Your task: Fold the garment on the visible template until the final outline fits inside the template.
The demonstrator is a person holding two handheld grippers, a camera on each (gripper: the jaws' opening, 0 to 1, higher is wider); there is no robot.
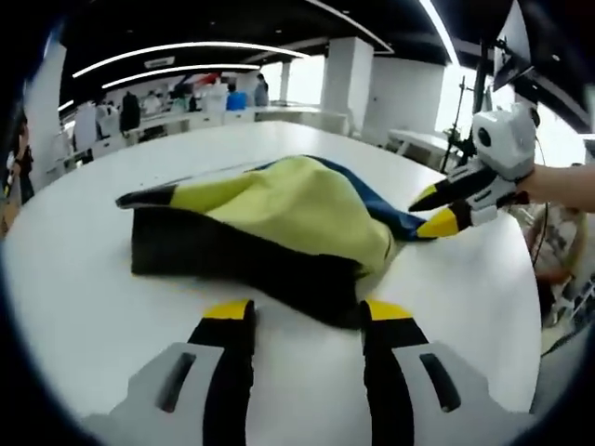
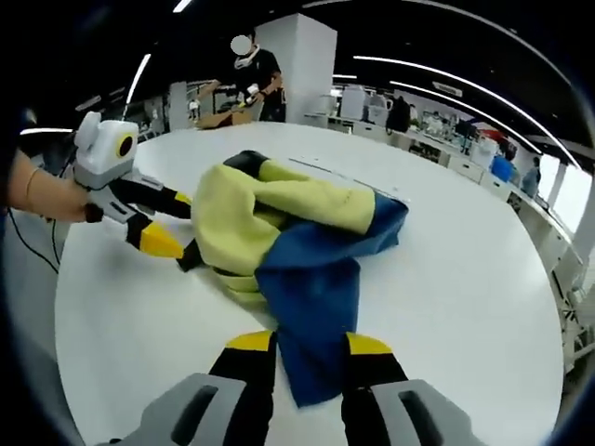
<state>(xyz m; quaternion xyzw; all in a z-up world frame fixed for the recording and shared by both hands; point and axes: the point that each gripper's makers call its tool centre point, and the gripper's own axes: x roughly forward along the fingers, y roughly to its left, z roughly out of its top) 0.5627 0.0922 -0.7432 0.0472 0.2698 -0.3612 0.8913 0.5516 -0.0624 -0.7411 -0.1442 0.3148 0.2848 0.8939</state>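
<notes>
I count one garment, a soft fabric piece in pale yellow, blue and black (image 1: 279,218), and it lies bunched in a loose heap near the middle of the round white counter (image 1: 74,307). In the right gripper view the same garment (image 2: 279,232) shows its yellow bulk on top with a blue flap trailing toward me. I judge the folding barely begun: the cloth is rumpled and humped, no clean edges, and nothing like a neat outline. A thin straight line on the counter behind the heap could be an edge of the template, but I cannot make out the template itself (the cloth covers most of where it would be), so I cannot tell how well anything fits.

There are two grippers, both mine. My left gripper (image 1: 307,311) stands at the near black edge of the garment with its yellow-tipped jaws set apart; the black hem sits between the tips, yet I cannot tell whether they pinch it. From the right gripper view that left gripper (image 2: 167,223) reaches the heap's side, jaws spread around the fabric edge.

My right gripper (image 2: 311,346) has the blue flap lying between its jaws, which stand parted; whether they grip the cloth I cannot tell. In the left gripper view my right gripper (image 1: 432,212) meets the blue corner with its tips spread.

What is left, as I judge it: flatten, fold, and check the outline. Several people stand far off in the room
</notes>
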